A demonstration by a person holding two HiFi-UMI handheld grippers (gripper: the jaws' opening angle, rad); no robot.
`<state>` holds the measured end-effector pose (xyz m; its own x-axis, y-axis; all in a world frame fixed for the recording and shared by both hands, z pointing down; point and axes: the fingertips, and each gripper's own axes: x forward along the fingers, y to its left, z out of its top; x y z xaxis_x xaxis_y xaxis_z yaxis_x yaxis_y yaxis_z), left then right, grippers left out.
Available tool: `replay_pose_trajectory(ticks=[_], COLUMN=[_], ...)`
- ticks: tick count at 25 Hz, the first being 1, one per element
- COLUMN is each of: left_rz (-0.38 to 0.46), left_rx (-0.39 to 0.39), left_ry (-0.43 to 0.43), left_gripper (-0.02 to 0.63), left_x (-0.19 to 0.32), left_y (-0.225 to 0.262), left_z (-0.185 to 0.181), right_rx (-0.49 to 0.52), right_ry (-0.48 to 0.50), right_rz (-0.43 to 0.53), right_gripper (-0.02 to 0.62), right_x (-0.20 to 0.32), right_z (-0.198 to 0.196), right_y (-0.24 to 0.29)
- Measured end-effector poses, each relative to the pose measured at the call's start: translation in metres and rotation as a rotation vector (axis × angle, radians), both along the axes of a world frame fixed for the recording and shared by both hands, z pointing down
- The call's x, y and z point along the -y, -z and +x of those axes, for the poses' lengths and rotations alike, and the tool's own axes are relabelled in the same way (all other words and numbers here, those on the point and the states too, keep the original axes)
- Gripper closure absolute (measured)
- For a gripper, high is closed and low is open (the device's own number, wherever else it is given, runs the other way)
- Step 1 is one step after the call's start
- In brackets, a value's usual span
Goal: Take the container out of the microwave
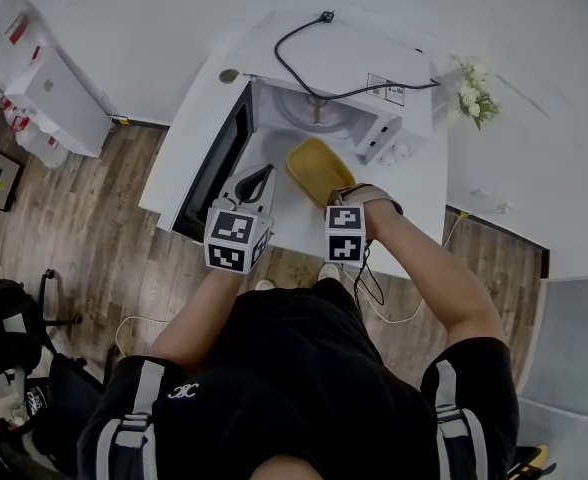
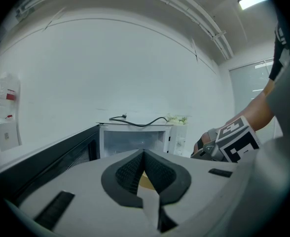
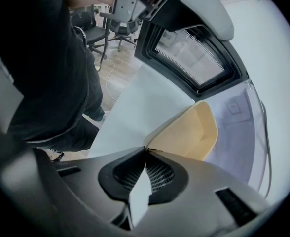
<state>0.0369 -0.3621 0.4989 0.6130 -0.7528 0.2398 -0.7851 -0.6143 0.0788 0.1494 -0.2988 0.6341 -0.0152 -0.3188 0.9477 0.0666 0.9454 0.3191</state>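
we look down on a wooden floor (image 1: pixel 84 228) and on a white table (image 1: pixel 189 138) that stands against a white wall. on the table sits a white microwave (image 1: pixel 364 68), and its dark door (image 1: pixel 214 163) is swung wide open to the left side of the head view. the cavity (image 1: pixel 309 108) behind the door is light inside, and we see no dish in it.

the yellow container (image 1: pixel 317 168) is outside the microwave. it is over the bare table just in front of the open cavity, between the door and the control panel. it is a shallow rectangular tub, and we see nothing inside it. we cannot tell if its bottom touches the table or is a little above it.

the right gripper (image 3: pixel 146 149) points steeply down at the near edge of the container. its jaws are almost fully together and they pinch the thin yellow rim right at their tips, so it has the container in its grip. in the head view this gripper (image 1: pixel 338 204) is just beside the near right corner of the tub.

the left gripper (image 2: pixel 144 153) is nearly level and faces the open microwave. its jaws are pressed together and nothing is between them. it hangs near the door, apart from the container.

a black cable (image 1: pixel 304 38) lies on top of the microwave, and small white flowers (image 1: pixel 474 93) stand to the right of it.
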Motion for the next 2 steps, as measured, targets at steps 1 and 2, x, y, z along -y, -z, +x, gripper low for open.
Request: replay_pose_trajectory(ticks=[1, 2], left_rz=[0.000, 0.000], left_rx=[0.000, 0.001], left_ry=[-0.001, -0.002], left_gripper=[0.601, 0.601], left_x=[-0.0011, -0.0021], left_y=[0.0003, 0.0006], left_z=[0.0004, 0.0008], right_rx=[0.000, 0.001], right_ry=[0.000, 0.000], right_rz=[0.001, 0.003], right_gripper=[0.583, 0.583], right_x=[-0.0005, -0.0009], right_z=[-0.0003, -0.0006], right_y=[0.0007, 0.0014])
